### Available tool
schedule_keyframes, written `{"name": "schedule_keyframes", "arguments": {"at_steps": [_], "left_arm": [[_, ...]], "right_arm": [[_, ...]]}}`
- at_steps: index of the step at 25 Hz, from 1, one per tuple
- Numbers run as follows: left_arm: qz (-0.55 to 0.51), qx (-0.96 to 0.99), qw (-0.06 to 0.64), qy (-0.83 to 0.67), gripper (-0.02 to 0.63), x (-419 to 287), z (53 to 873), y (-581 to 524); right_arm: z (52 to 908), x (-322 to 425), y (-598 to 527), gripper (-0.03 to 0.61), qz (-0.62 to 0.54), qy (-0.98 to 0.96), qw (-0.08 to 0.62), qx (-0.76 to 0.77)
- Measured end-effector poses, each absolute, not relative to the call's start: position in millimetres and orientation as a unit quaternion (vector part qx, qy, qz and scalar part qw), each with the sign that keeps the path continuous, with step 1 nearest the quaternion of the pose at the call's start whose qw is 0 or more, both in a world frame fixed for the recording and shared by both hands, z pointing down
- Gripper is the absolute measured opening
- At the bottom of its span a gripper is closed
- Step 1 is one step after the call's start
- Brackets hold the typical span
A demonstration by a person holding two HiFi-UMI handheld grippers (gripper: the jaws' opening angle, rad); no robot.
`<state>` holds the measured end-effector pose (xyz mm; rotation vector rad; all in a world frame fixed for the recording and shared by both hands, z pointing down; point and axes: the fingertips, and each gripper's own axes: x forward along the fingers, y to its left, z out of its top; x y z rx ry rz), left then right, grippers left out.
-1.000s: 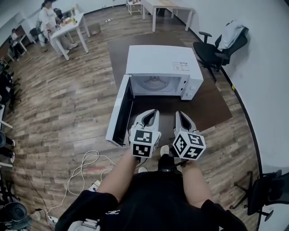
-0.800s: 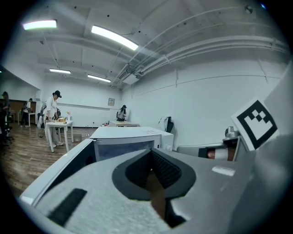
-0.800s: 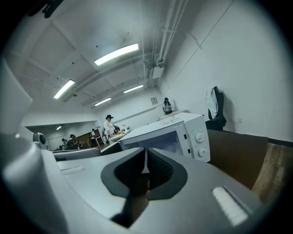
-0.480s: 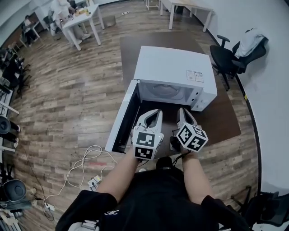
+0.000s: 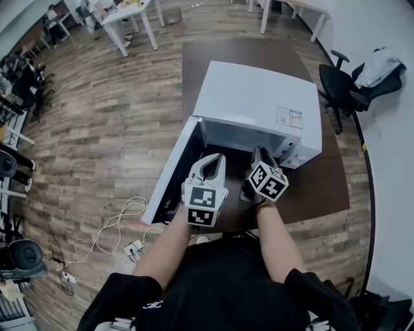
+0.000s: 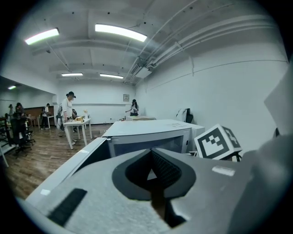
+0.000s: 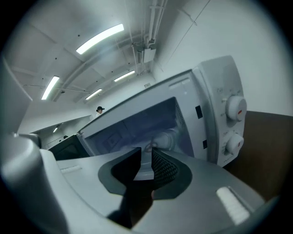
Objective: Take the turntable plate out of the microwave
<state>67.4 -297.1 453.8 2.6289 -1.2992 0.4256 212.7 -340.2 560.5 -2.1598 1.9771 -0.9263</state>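
The white microwave (image 5: 259,97) stands on a dark brown table, its door (image 5: 171,171) swung open to the left. In the right gripper view the turntable plate (image 7: 161,138) is a pale blurred shape on the cavity floor; the head view hides it. My right gripper (image 5: 260,152) hangs just before the cavity mouth beside the knobs (image 7: 237,109). Its jaws (image 7: 145,154) are opening, with a narrow gap and nothing between them. My left gripper (image 5: 217,159) is beside it, nearer the door, tips together (image 6: 151,152) and empty.
The dark brown table (image 5: 323,187) runs past the microwave on the right. A black office chair (image 5: 343,81) stands at the far right. Cables and a power strip (image 5: 126,226) lie on the wood floor at the left. White tables (image 5: 129,16) and people are far back.
Both grippers have moved forward and down to the microwave's open front. The right one has come closest, up to the cavity mouth.
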Motion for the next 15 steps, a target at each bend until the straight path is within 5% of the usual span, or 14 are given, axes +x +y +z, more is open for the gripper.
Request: {"name": "schedule_keyframes", "arguments": {"at_steps": [15], "left_arm": [[0.177, 0.843, 0.102, -0.497, 0.011, 36, 476, -320]], "right_arm": [[656, 229, -399, 0.133, -0.484, 0.518, 0.121, -0.695]]}}
